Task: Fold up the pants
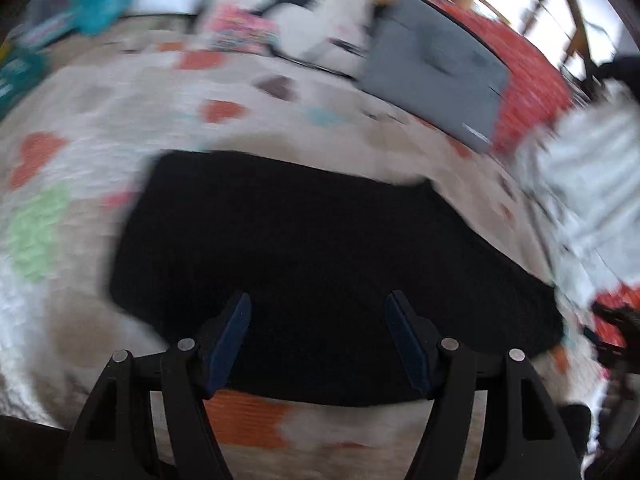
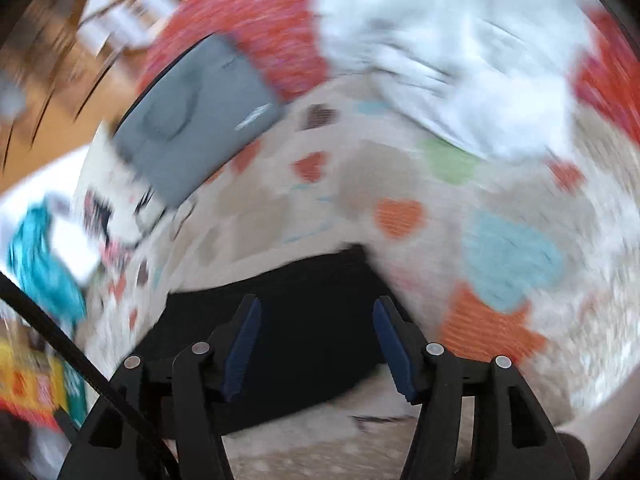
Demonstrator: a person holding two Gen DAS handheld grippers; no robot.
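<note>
Pants: the black pants (image 1: 320, 264) lie flat in a compact folded block on the heart-patterned bedspread (image 1: 100, 128), near its front edge.
Left hand-held gripper: the left hand-held gripper (image 1: 318, 340) hangs over the pants with jaws apart, nothing between the pads.
Right hand-held gripper: the right hand-held gripper (image 2: 316, 344) is released too, empty above the pants' corner.
Blur: both views smear heavily, so fine creases cannot be judged.
Risk, snag: a low open fingertip could likely drag the top layer and undo the fold.
Risk, neighbours: the grey case (image 1: 436, 76) and the pale crumpled garment (image 2: 460, 60) lie well apart, so they seem unlikely to be disturbed.
</note>
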